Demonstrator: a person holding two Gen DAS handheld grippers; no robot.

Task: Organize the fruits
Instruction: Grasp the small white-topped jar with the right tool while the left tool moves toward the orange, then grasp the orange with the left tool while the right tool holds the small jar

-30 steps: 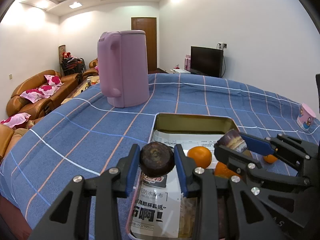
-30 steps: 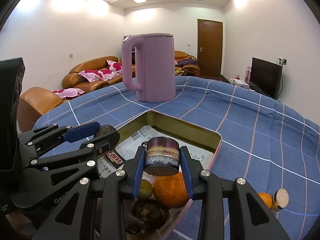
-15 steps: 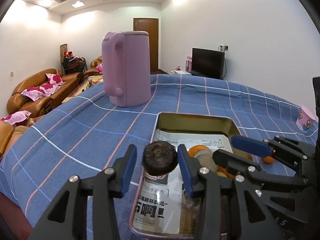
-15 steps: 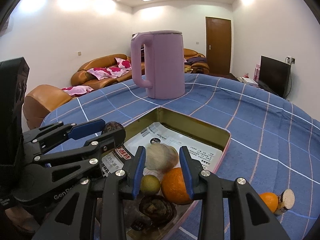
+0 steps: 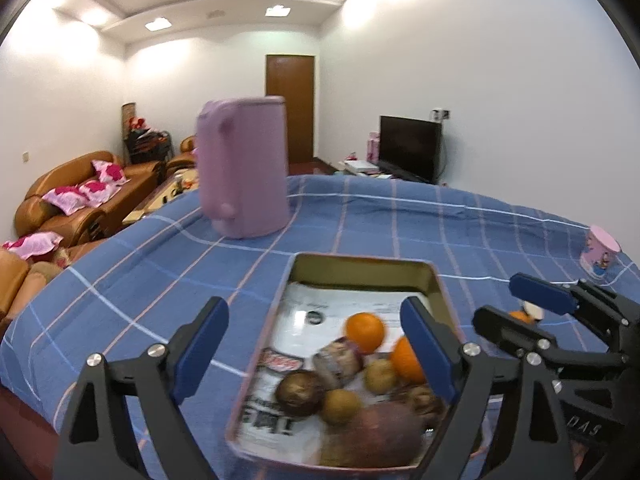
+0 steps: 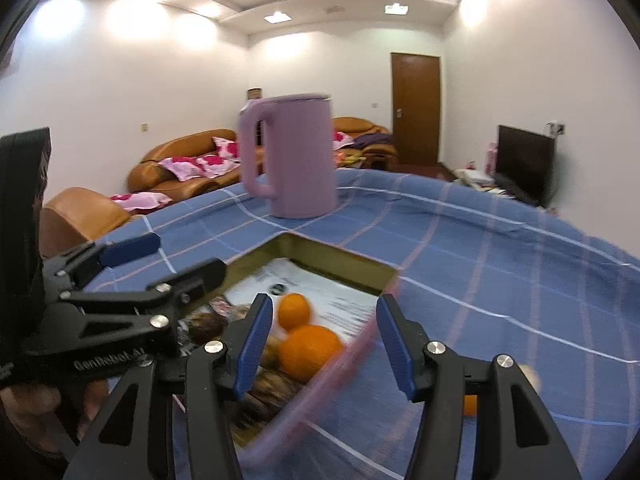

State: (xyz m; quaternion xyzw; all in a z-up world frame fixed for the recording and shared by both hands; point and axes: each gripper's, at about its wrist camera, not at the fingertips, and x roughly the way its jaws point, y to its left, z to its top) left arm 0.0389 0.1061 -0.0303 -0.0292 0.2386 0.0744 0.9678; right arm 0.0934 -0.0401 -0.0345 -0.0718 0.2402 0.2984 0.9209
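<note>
Tin tray (image 5: 362, 264) lies flat on the blue checked tablecloth (image 5: 140, 280), long axis running away from the left camera toward the purple kettle (image 5: 244, 168), near end blurred. Left gripper (image 5: 316, 344) spread wide, empty, blue pads straddling the tray's near half, touching nothing visible. Right gripper (image 6: 324, 344) also spread wide and empty, hovering over the tray's right rim (image 6: 320, 380); one finger above the fruit, the other above cloth. In the tray, near to far: a blurred reddish-brown fruit (image 5: 380, 428), two small greenish-brown ones (image 5: 342, 406), a dark round fruit (image 5: 298, 392), a cut purple-skinned piece (image 5: 338, 360), two oranges (image 5: 365, 332); exact total unclear from blur. Printed paper lining (image 5: 344, 312) shows under them. Outside the tray, to the right on the cloth, one more orange (image 6: 470, 404), mostly hidden behind the right gripper. Farther right, a pink cup (image 5: 600, 250). Kettle stands upright beyond the tray.
</note>
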